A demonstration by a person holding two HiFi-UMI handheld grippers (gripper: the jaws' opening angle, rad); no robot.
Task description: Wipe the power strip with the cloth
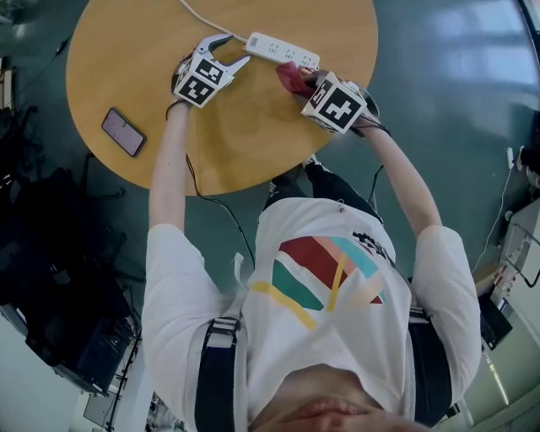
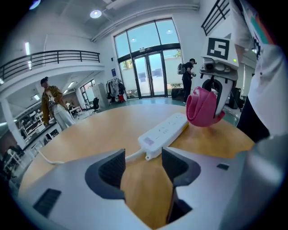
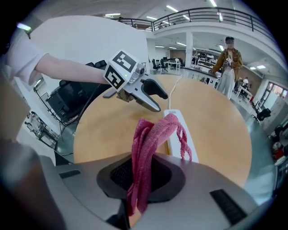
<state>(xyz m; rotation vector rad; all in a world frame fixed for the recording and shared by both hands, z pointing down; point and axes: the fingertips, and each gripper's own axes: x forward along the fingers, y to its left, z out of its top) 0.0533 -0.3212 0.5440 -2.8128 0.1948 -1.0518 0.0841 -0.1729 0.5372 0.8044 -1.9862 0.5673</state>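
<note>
A white power strip [image 1: 282, 49] lies at the far side of the round wooden table [image 1: 152, 76]. My left gripper [image 1: 229, 51] is open, its jaws just short of the strip's cable end; in the left gripper view the strip [image 2: 164, 130] lies just beyond the spread fingertips [image 2: 114, 168]. My right gripper [image 1: 302, 82] is shut on a red cloth [image 1: 289, 76], held beside the strip's other end. In the right gripper view the cloth [image 3: 150, 143] is pinched between the jaws and droops over the strip [image 3: 180, 137].
A phone [image 1: 123, 132] lies on the table at the left. The strip's white cable [image 1: 202, 18] runs off the far edge. Dark bags [image 1: 51, 278] sit on the floor at the left. People stand far off [image 2: 51, 105].
</note>
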